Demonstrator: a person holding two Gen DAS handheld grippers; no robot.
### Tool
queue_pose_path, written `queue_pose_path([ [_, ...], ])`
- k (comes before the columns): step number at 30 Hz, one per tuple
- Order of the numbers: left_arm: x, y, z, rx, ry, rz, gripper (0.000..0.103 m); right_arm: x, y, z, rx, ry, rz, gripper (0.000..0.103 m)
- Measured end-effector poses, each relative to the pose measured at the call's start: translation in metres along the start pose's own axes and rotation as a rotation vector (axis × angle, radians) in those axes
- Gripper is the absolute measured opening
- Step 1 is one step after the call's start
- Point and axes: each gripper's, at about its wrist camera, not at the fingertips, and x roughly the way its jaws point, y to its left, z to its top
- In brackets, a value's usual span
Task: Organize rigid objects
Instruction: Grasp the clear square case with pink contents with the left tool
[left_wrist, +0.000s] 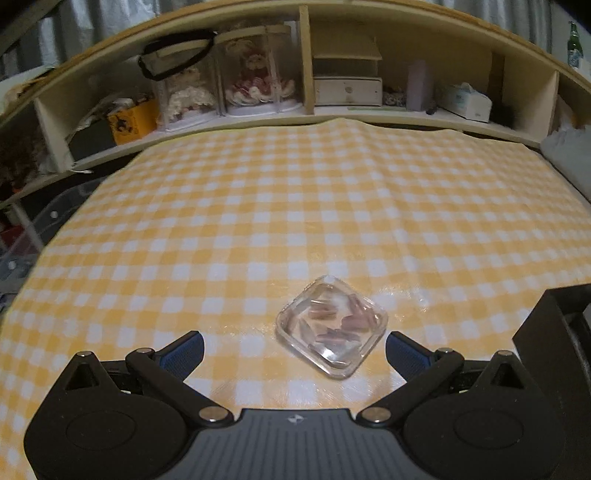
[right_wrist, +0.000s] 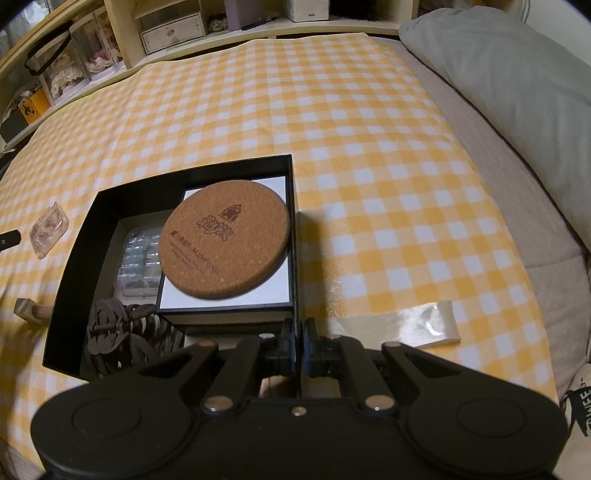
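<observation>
A small clear plastic case (left_wrist: 331, 328) holding brownish pieces lies on the yellow checked cloth, just ahead of my left gripper (left_wrist: 294, 349), whose blue-padded jaws stand open on either side of it without touching. The same case (right_wrist: 48, 230) shows at the left of the right wrist view. My right gripper (right_wrist: 298, 349) is shut on the right wall of a black open box (right_wrist: 293, 236). Inside the box lie a round cork coaster (right_wrist: 225, 238) on a white-topped box (right_wrist: 275, 293), a clear blister pack (right_wrist: 138, 264) and a dark wooden cut-out piece (right_wrist: 122, 332).
A shelf unit (left_wrist: 306, 66) with doll cases, small drawers and a tissue box runs along the far edge. A grey pillow (right_wrist: 509, 85) lies at the right. A clear tape strip (right_wrist: 417, 325) sits on the cloth, and a small wooden block (right_wrist: 27, 310) lies left of the box.
</observation>
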Motion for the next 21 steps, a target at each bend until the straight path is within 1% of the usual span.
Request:
queue_pose_path([
  [4, 0.018, 0.006, 0.000, 0.010, -0.025, -0.053, 0.103, 0.001, 0.001, 0.000, -0.005, 0.002, -0.003, 0.005],
  [6, 0.025, 0.008, 0.002, -0.002, -0.019, -0.065, 0.103, 0.001, 0.001, 0.000, -0.007, 0.001, -0.005, 0.005],
  [10, 0.038, 0.021, 0.009, -0.118, -0.039, -0.135, 0.103, 0.002, 0.003, -0.001, -0.022, 0.001, -0.013, 0.005],
  [12, 0.044, 0.027, 0.011, -0.167, -0.055, -0.158, 0.103, 0.001, 0.003, -0.001, -0.021, 0.001, -0.011, 0.005],
  [14, 0.050, 0.030, 0.014, -0.203, -0.060, -0.186, 0.103, 0.002, 0.004, -0.001, -0.022, 0.002, -0.010, 0.005],
  [16, 0.054, 0.033, 0.015, -0.231, -0.059, -0.230, 0.103, 0.002, 0.003, -0.001, -0.018, 0.001, -0.007, 0.005],
  [18, 0.057, 0.033, 0.013, -0.238, -0.043, -0.276, 0.103, 0.002, 0.002, -0.001, -0.014, 0.002, -0.004, 0.005],
  [21, 0.059, 0.028, 0.011, -0.199, 0.024, -0.319, 0.102, 0.001, 0.002, -0.001, -0.014, 0.001, -0.006, 0.005],
])
